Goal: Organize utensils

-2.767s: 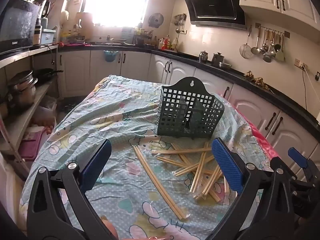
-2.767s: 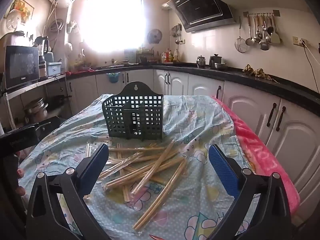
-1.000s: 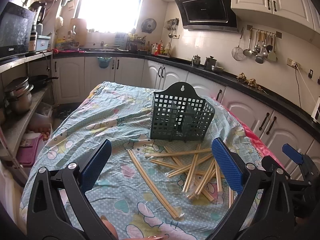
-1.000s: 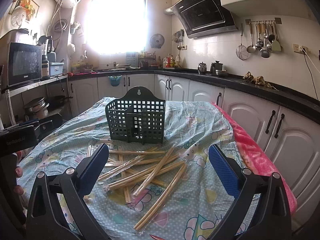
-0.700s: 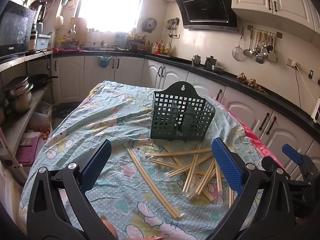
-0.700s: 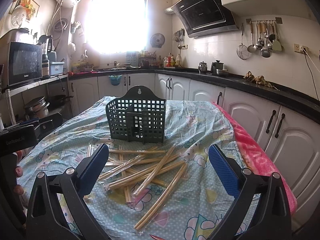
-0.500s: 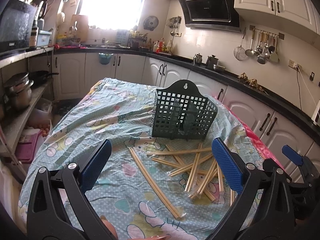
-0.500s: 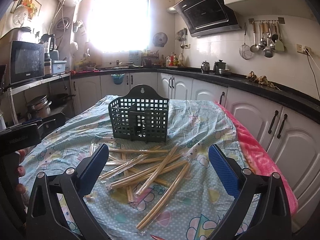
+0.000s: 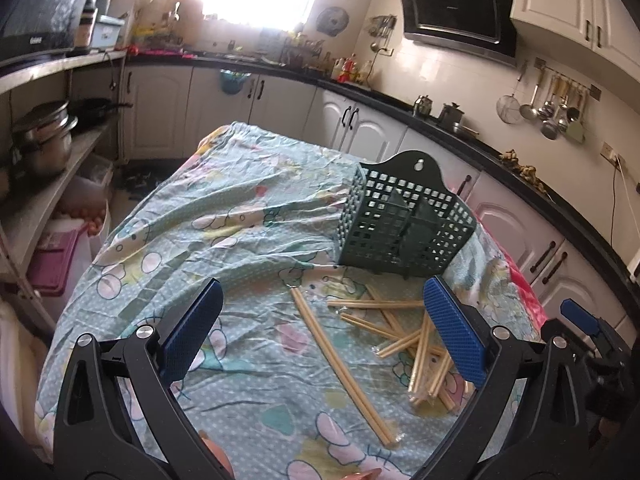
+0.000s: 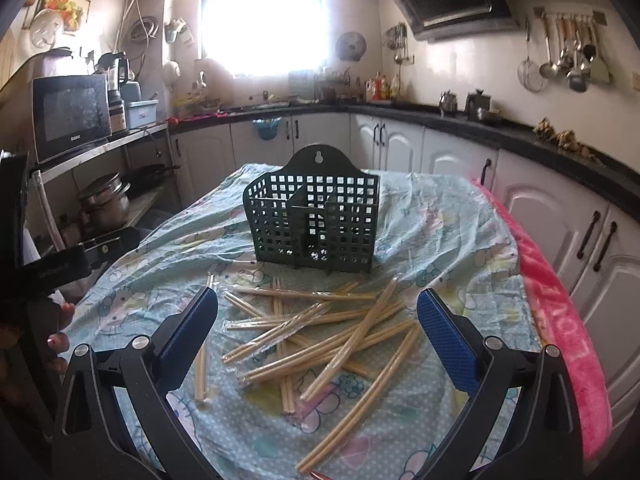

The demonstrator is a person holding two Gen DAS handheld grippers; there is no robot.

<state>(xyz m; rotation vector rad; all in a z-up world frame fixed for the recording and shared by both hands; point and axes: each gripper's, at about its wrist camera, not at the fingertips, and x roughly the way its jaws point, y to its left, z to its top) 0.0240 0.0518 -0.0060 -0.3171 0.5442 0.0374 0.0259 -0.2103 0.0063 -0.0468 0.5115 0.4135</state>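
**Both grippers empty over the scattered chopsticks**

Above the near edge of the table, the right gripper (image 10: 317,320) hangs with its blue pads spread wide, nothing between them. Left gripper (image 9: 324,326) likewise: jaws wide apart, empty, off to the 9 o'clock side of the pile.

Chopsticks (image 10: 320,328) lie criss-crossed on the patterned tablecloth (image 10: 440,220), directly under the right gripper's opening. Most appear sealed in thin clear sleeves. One long pair (image 9: 340,364) lies apart from the heap toward 8 o'clock, easiest for the left.

Dark green slotted basket (image 10: 316,220) stands upright at 12 o'clock, just beyond the pile, with an inner divider; compartments look empty.

Handling, by judgement: sticks are light, stiff, thin; the wrappers likely slick, so a pair may slip or roll in the pads. Take hold near mid-length across a single pair on top of the heap, not a crossed bundle. Soft, wrinkled cloth may snag a low fingertip. Basket is light and could tip if nudged.
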